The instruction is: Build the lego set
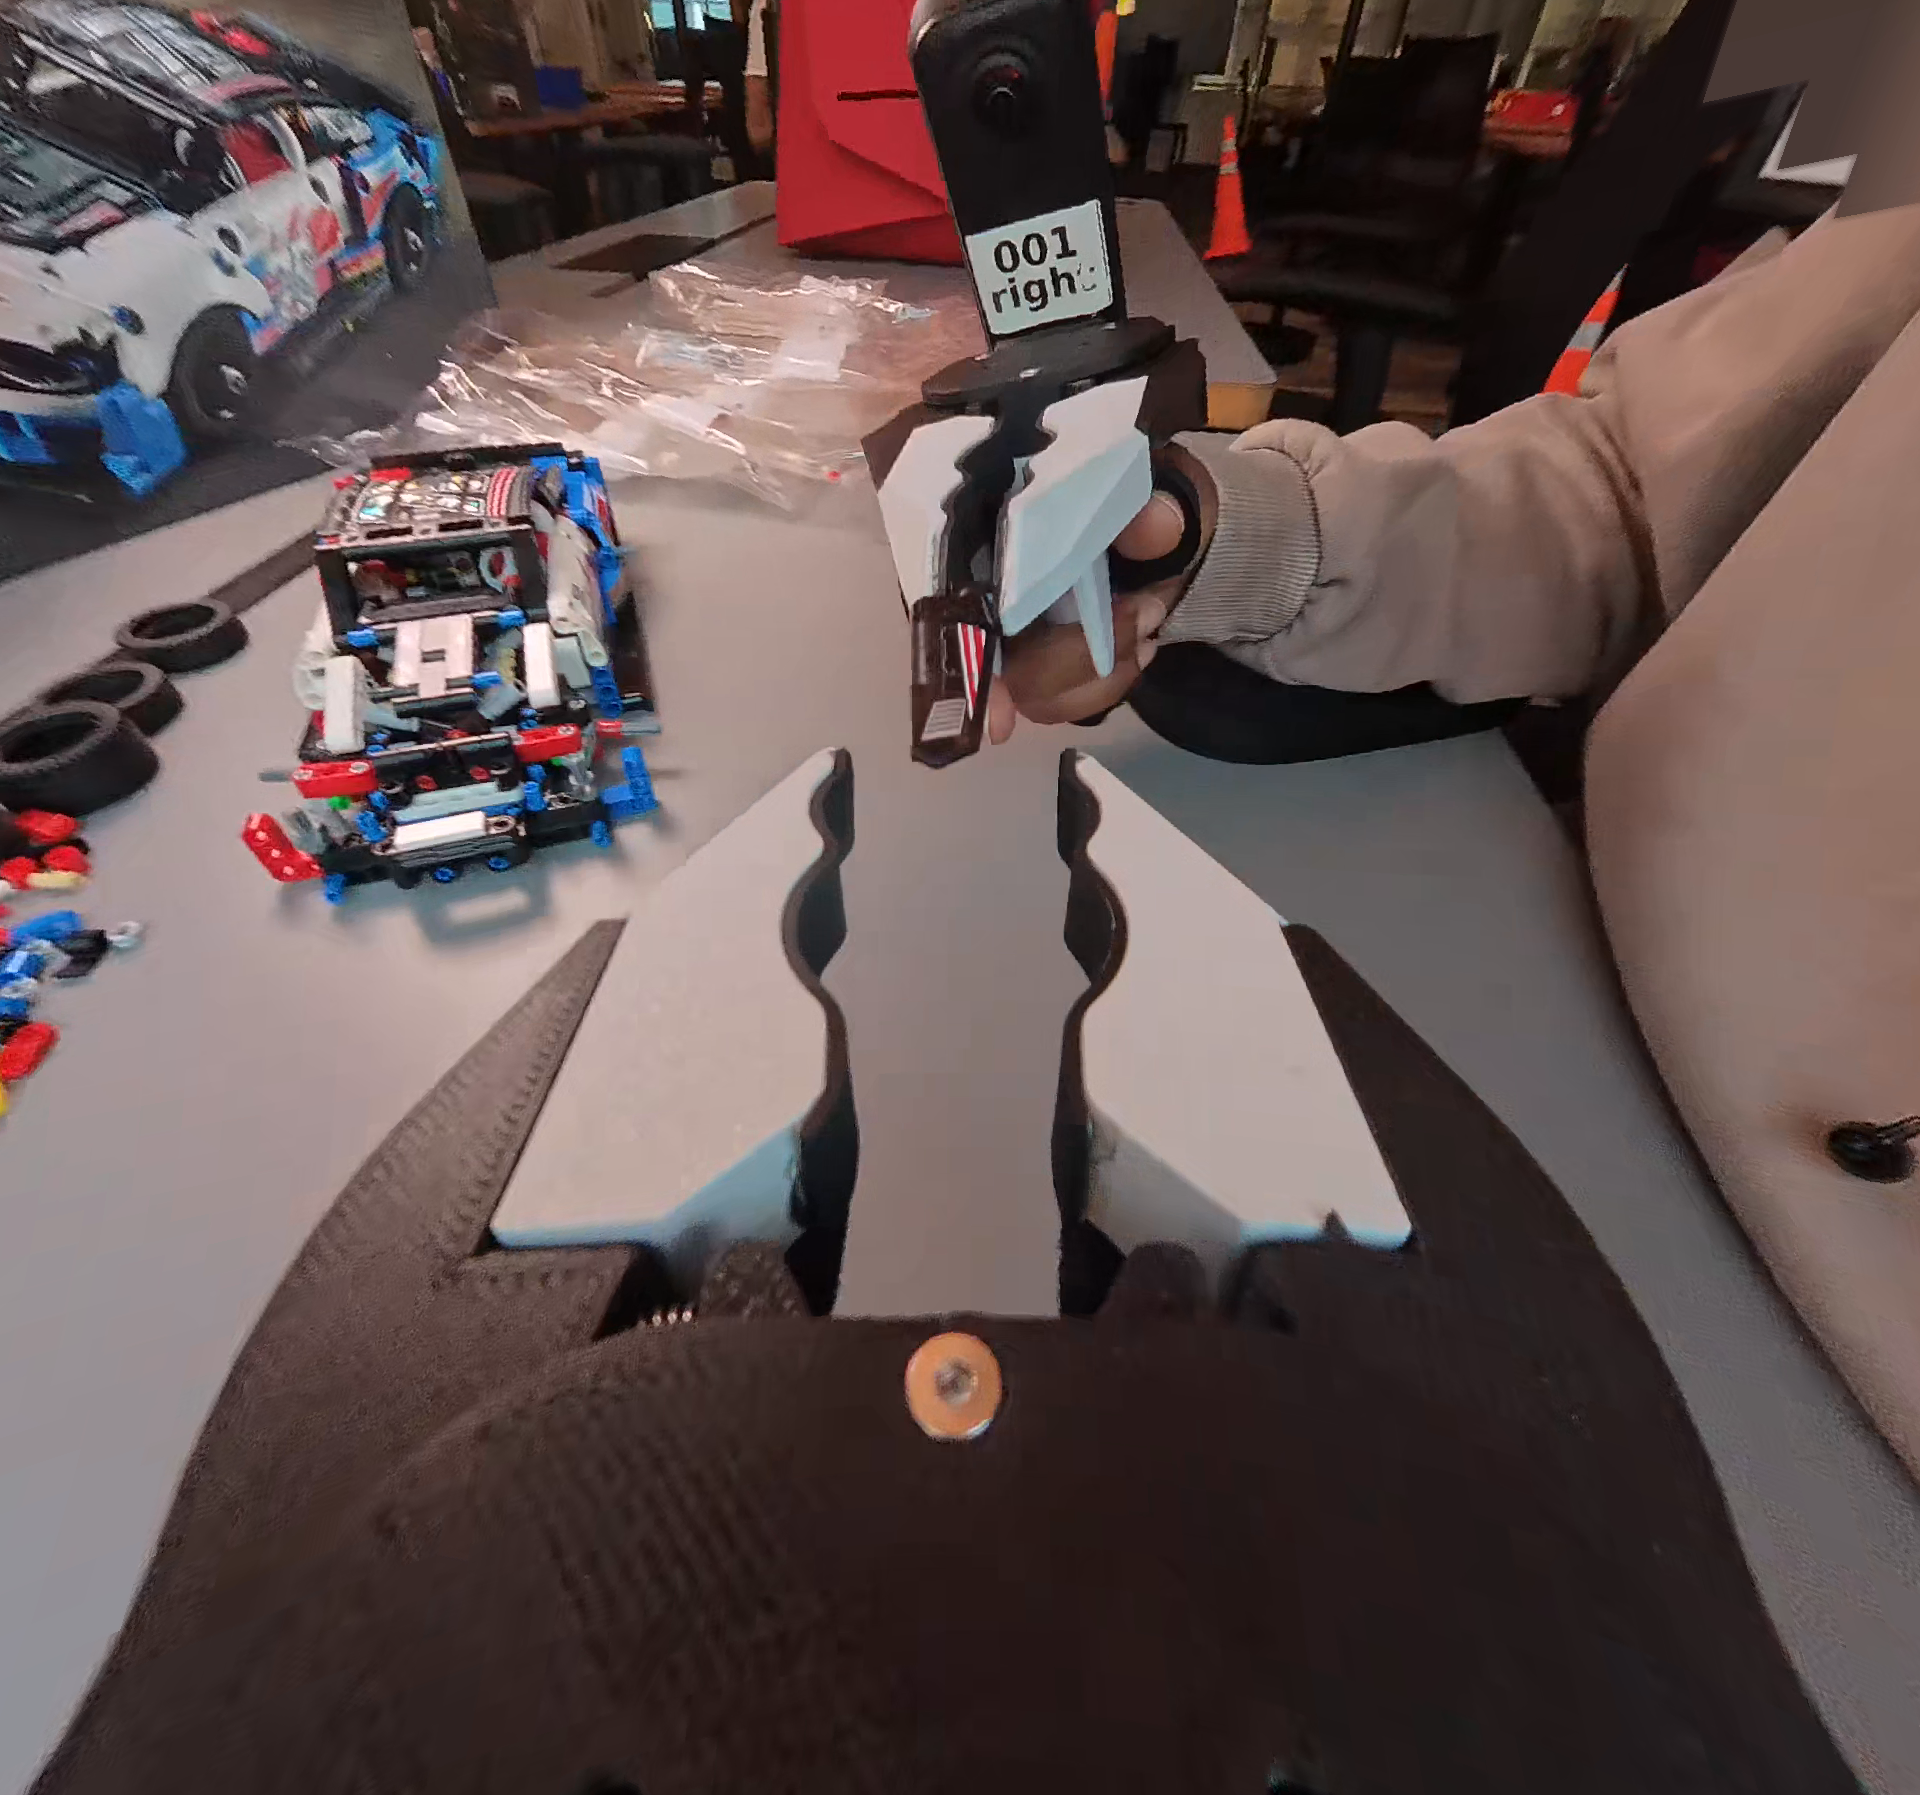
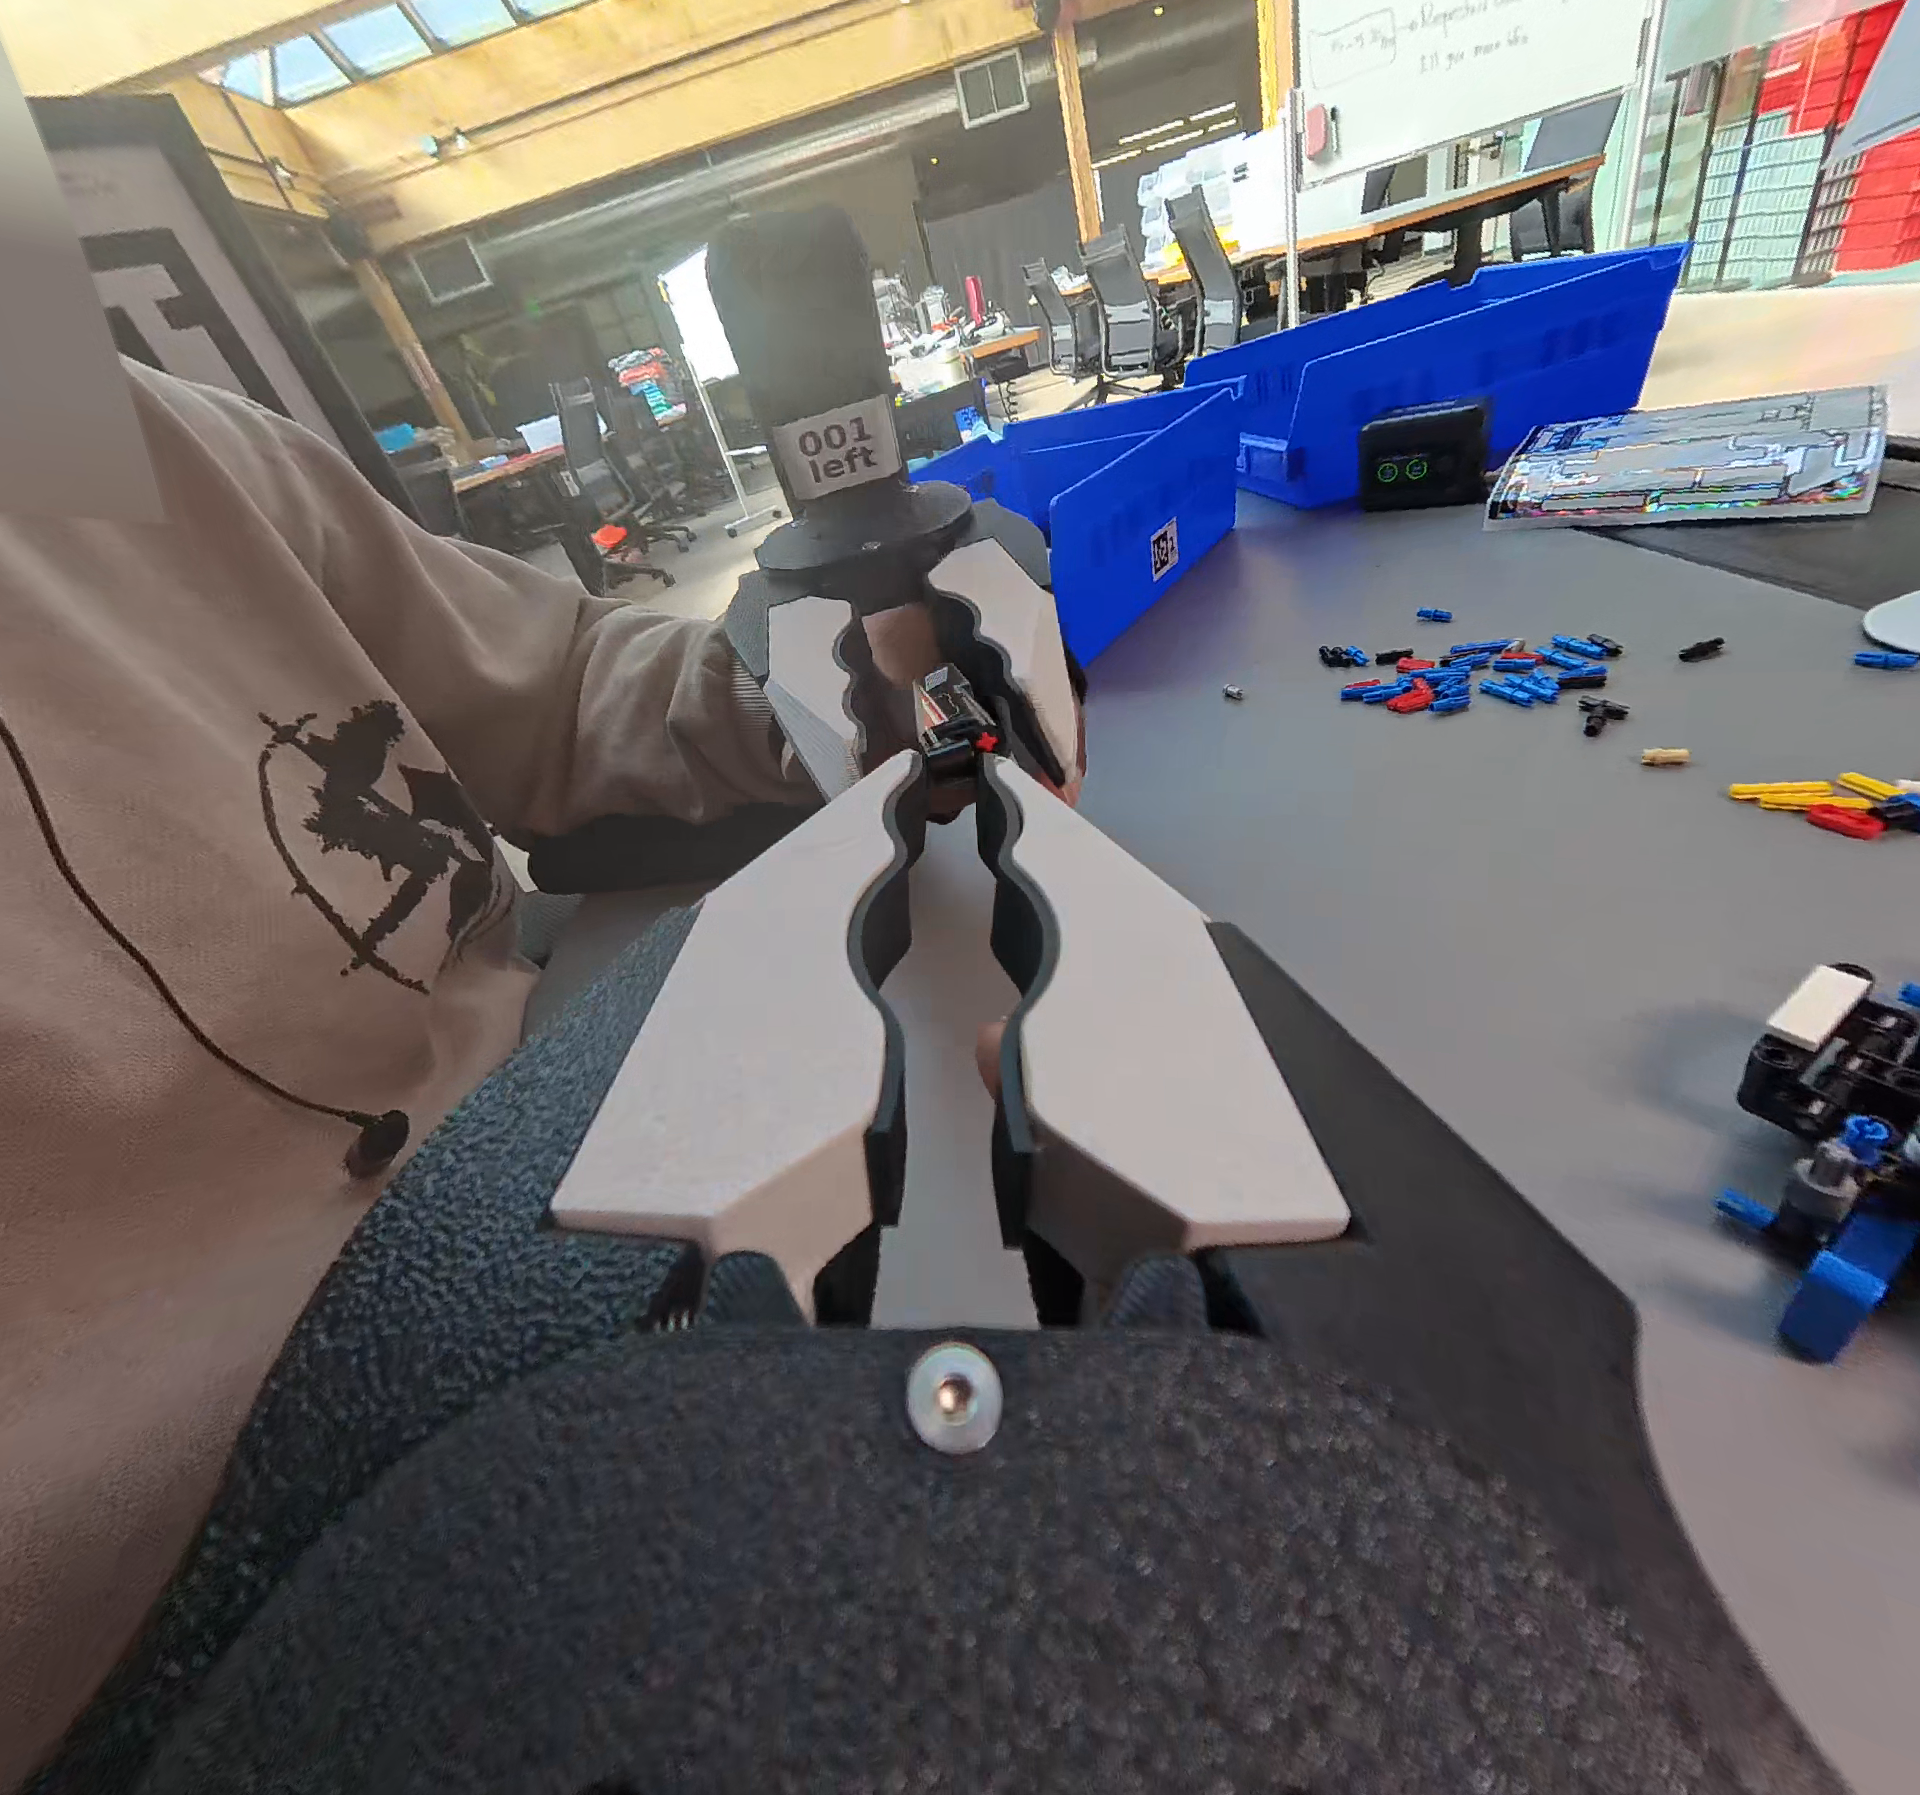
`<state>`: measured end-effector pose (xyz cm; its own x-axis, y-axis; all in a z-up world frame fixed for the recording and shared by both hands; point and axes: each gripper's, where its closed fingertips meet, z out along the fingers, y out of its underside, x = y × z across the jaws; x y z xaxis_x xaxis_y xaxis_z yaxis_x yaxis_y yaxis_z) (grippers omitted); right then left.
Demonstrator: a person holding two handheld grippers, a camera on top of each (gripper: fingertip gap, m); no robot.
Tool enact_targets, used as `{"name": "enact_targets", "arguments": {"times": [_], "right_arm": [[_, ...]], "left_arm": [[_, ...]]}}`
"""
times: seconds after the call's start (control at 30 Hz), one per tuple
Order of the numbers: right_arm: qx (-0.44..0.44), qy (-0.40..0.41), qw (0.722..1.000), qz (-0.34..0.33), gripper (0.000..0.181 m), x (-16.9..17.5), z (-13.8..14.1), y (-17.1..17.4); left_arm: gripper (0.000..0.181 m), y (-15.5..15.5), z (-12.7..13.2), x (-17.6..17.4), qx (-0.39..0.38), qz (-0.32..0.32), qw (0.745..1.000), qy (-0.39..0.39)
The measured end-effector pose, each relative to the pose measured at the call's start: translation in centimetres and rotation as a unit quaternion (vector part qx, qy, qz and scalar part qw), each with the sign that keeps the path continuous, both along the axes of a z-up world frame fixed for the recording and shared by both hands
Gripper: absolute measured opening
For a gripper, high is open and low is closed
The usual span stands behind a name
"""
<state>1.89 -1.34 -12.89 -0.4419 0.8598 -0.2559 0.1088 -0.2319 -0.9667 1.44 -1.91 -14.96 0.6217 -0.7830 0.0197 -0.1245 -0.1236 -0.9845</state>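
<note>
The partly built lego car (image 1: 468,685) stands on the grey table (image 1: 779,966) at the left; part of it shows in the right wrist view (image 2: 1839,1101). My right gripper (image 2: 951,771) is shut on a small black lego piece with a red and white striped sticker (image 2: 948,737). In the left wrist view that gripper (image 1: 961,665) holds the piece (image 1: 943,696) upright just beyond my left fingertips. My left gripper (image 1: 956,779) is open and empty, above the table. Its fingers (image 2: 1013,623) face the held piece from the other side.
Three black tyres (image 1: 73,748) and loose red and blue pieces (image 1: 42,924) lie at the left. The set's box (image 1: 208,187), clear plastic bags (image 1: 675,363) and a red bag (image 1: 883,83) stand behind. Blue bins (image 2: 1351,415), a sticker sheet (image 2: 1683,467) and scattered pins (image 2: 1475,675) lie on the right. My two grippers' fingertips are within a few centimetres of each other. From either gripper's tips it is about 20 centimeters to the partly built lego car (image 1: 468,685).
</note>
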Motion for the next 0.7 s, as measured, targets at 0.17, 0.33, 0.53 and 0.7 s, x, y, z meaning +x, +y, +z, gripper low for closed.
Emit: {"name": "enact_targets", "arguments": {"times": [0.17,0.33,0.53,0.7], "right_arm": [[0.002,-0.010,1.000,0.002,0.007,-0.2,-0.6,-0.2],[0.006,-0.025,1.000,0.009,0.007,-0.4,-1.4,-0.4],[0.014,-0.028,0.999,0.007,0.007,-0.4,-1.5,-0.5],[0.017,-0.029,0.999,-0.004,0.007,-0.6,-1.6,-0.4]], "left_arm": [[0.036,-0.1,0.5,-0.1,0.025,0.008,1.000,0.012],[0.021,-0.1,0.2,-0.1,0.013,0.004,1.000,0.010],[0.012,-0.1,0.0,0.0,0.018,0.004,1.000,0.024],[0.012,0.0,-0.1,-0.2,0.019,0.001,1.000,0.017]]}}
